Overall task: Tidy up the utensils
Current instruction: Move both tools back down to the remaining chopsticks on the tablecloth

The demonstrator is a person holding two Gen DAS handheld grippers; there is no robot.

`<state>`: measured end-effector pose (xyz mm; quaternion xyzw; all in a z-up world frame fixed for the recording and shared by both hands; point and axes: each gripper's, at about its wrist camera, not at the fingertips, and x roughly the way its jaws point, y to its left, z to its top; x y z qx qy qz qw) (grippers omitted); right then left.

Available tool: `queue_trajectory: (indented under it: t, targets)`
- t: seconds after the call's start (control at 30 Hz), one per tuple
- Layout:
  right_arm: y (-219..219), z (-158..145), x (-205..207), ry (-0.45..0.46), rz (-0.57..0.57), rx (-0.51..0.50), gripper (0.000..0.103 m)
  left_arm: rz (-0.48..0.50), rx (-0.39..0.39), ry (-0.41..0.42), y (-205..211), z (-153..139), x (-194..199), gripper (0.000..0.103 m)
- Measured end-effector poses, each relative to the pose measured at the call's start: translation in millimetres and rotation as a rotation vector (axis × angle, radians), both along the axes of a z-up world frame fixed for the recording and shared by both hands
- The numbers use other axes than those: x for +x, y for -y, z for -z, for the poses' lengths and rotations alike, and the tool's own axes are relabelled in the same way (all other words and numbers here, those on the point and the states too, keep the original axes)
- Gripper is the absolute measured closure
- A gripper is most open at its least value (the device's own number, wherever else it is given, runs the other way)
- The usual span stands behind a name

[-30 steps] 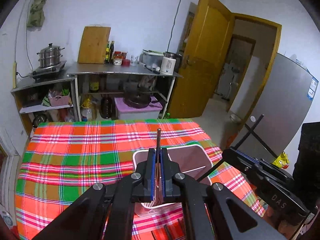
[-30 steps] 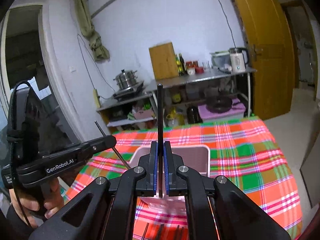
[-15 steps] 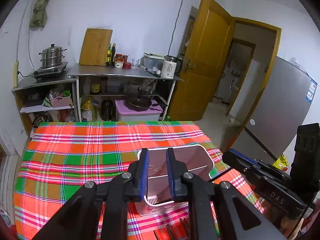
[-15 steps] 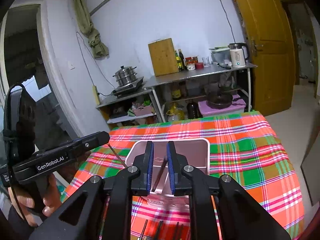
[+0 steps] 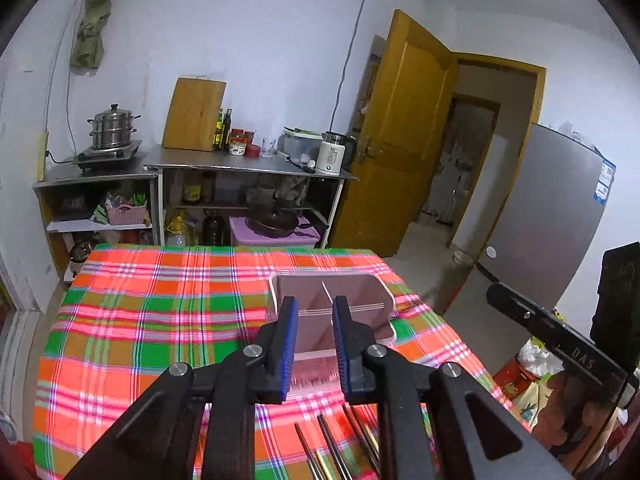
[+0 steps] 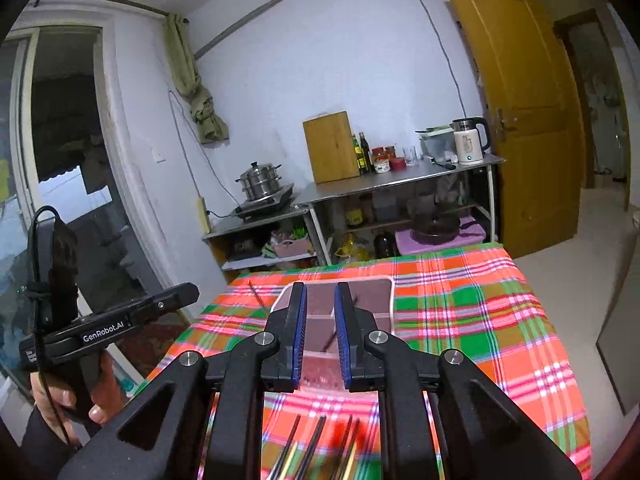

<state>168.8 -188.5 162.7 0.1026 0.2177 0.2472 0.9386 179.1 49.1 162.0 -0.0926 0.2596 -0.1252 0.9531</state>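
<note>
Left tongs [image 5: 314, 344]: jaws parted to a narrow gap, blue pads facing each other, nothing between them; right tongs [image 6: 320, 336]: likewise narrowly parted and empty; both pointed slightly downward over a bench covered by a red, green and orange plaid cloth [image 5: 160, 320]. Utensil holder [image 5: 332, 312]: a pale pink, divided container standing on the cloth just beyond both pairs of tongs, seen through the gap of each; its inner partition was visible in the left view; in the right view a dark thin stick [image 6: 332, 338] leaned inside it, and another thin stick [image 6: 256, 296] showed just left of the container by the left tongs [image 6: 176, 296], its resting place unclear. Chopsticks [image 5: 336, 448]: several dark sticks, some with yellowish ends, lying loose on the cloth below and nearer than the tongs, at the near edge of the bench, apart from the holder; the same group [image 6: 316, 448] appeared under the right tongs, somewhat blurred. A person's hand [image 6: 68, 400] gripped the handle of the left tool.
</note>
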Motion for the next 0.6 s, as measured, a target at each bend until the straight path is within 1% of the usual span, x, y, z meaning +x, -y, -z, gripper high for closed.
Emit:
queue_trajectory:
  t: [0.1, 0.23, 0.3, 0.4, 0.47, 0.5, 0.6]
  targets:
    - [6, 15, -19, -0.018, -0.008, -0.012, 0.089, 0.014, 0.001, -0.024, 4, 18, -18, 0.086]
    - [7, 44, -35, -0.071, -0.017, -0.041, 0.089, 0.029, 0.0, -0.092, 11, 59, -41, 0.085]
    - [6, 64, -41, -0.117, -0.021, -0.053, 0.089, 0.035, 0.003, -0.133, 15, 79, -48, 0.085]
    - [6, 87, -47, -0.171, -0.031, -0.057, 0.089, 0.04, -0.008, -0.197, 18, 108, -53, 0.085]
    - [7, 102, -50, -0.206, -0.035, -0.056, 0.089, 0.04, -0.014, -0.247, 19, 126, -53, 0.082]
    - [9, 107, -51, -0.218, -0.036, -0.056, 0.089, 0.038, -0.013, -0.273, 20, 136, -53, 0.081]
    - [10, 118, -54, -0.239, -0.04, -0.061, 0.089, 0.04, -0.015, -0.318, 23, 154, -56, 0.08]
